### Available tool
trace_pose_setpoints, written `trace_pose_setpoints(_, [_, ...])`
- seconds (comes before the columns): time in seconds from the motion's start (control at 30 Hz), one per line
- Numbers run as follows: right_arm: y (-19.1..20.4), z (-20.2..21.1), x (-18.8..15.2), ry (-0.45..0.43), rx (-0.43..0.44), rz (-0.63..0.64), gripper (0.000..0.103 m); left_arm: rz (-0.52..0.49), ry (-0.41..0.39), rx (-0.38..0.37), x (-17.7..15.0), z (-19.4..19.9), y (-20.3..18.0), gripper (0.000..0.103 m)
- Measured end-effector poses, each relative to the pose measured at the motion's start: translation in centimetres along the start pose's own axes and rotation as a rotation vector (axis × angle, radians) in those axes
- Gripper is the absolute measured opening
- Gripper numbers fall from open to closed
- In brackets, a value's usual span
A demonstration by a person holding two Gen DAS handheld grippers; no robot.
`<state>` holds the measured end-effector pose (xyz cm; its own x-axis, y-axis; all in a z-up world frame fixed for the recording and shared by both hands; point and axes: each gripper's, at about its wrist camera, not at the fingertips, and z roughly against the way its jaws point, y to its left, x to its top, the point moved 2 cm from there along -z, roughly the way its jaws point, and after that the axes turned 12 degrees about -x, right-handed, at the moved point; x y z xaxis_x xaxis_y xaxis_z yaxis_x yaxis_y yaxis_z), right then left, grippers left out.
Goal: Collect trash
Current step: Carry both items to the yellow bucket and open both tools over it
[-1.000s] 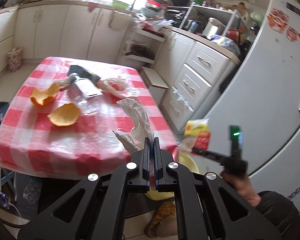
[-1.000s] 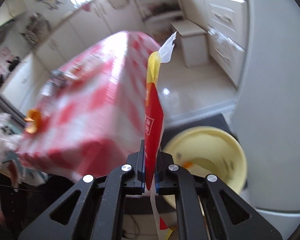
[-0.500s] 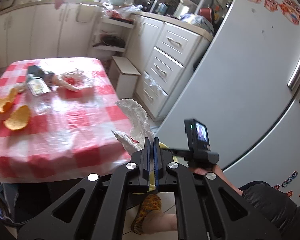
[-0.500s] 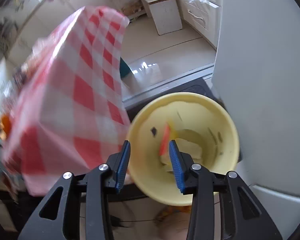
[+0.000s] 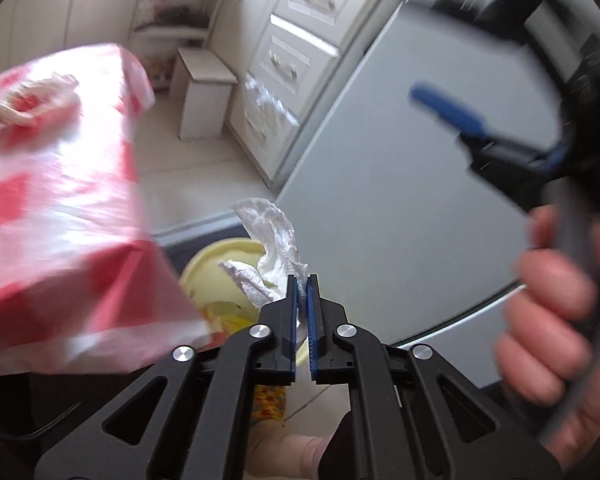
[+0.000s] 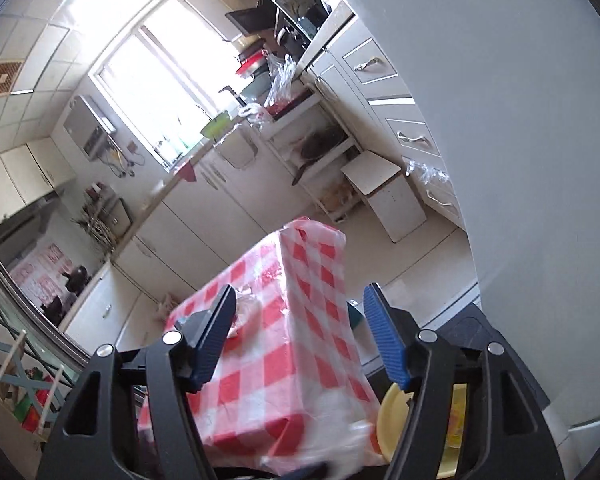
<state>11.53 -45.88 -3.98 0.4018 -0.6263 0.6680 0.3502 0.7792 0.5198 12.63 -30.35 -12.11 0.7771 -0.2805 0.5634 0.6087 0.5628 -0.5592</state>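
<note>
One crumpled white tissue [image 5: 274, 256] is pinched between the closed blue pads of the left gripper [image 5: 302, 280], which hangs right over the yellow bin [image 5: 208, 264] on the floor beside the table [image 5: 60, 184]. The right gripper [image 6: 300, 328] has its fingers spread wide apart with nothing between them, lifted and pointing back across the red-and-white checked tablecloth [image 6: 312, 320]; its far edge of view catches the bin's rim too. Something red and yellow already lies inside the bin, so I'd say at least one piece has gone in, and the tissue looks ready to drop next. More is left: a clear crinkled wrapper [image 5: 32, 98] sits on the table's far end, and whatever else lies there is too blurred or cut off to name. No brand or label is legible anywhere; the reddish posters [image 6: 40, 272] on the far wall carry marks too small to read.
</note>
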Motion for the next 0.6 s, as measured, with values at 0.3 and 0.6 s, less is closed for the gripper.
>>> trace_pose_setpoints(0.3, [0.4, -0.2, -0.1, 0.037, 0.053, -0.029, 0.064, 0.041, 0.014, 0.031, 0.1, -1.3, 0.4, 0.038])
trace_pose_setpoints(0.6, [3.6, -0.7, -1.2, 0.062, 0.084, 0.031, 0.064, 0.061, -0.098, 0.115, -1.5, 8.1, 3.0, 0.052])
